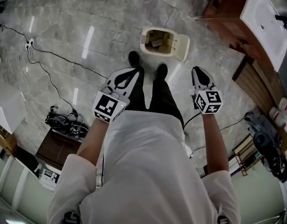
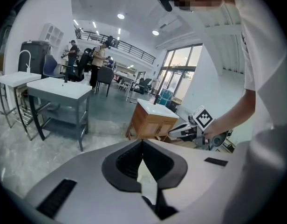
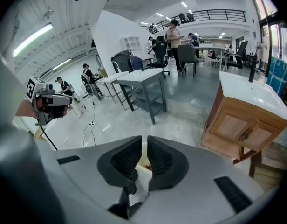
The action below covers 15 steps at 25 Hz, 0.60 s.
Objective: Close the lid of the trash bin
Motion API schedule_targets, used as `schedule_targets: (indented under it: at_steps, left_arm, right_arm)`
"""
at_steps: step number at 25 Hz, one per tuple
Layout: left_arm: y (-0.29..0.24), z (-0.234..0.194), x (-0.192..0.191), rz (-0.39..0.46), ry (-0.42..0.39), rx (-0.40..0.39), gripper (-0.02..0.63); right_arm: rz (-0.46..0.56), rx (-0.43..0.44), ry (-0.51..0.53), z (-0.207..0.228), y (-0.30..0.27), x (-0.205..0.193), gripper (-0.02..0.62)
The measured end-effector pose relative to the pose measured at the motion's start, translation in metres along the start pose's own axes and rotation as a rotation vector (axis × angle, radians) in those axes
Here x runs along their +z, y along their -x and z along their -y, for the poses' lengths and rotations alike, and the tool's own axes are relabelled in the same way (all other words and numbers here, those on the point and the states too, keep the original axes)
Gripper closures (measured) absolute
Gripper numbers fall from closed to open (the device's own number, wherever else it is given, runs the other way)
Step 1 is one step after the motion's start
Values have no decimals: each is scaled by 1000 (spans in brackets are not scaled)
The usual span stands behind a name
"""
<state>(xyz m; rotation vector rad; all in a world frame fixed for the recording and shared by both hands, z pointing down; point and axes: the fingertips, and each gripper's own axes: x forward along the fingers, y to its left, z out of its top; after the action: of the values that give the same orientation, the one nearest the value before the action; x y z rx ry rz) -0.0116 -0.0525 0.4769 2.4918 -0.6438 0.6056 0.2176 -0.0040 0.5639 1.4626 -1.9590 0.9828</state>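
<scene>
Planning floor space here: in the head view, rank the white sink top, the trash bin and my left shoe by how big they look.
Largest: sink top, though it sits higher, nearer the camera.
Middle: trash bin.
Smallest: left shoe.

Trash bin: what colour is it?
Cream; the trash bin and its open lid match. It shows best in the head view.

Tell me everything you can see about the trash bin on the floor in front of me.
The trash bin is small, cream-coloured and plastic-looking, with rounded corners. It stands upright on the grey marbled floor, just ahead of the person's black shoes. Its lid is swung open to the picture's right, joined along that edge. The inside looks brownish and holds some crumpled scraps. Only the floor touches it.
</scene>
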Motion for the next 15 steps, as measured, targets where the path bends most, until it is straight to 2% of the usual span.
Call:
schedule_targets:
  at_steps: [10, 13, 15]
  left_arm:
    - [-32, -17, -33, -57, 15, -32, 589]
    - [-40, -22, -43, -71, 10, -37, 589]
    - [-44, -24, -47, -79, 8, -41, 589]
  right_arm:
    - [-104, -18, -128, 39, -68, -61, 560]
    - [-138, -21, -160, 52, -87, -78, 511]
    - [-159, -25, -185, 60, -100, -89, 508]
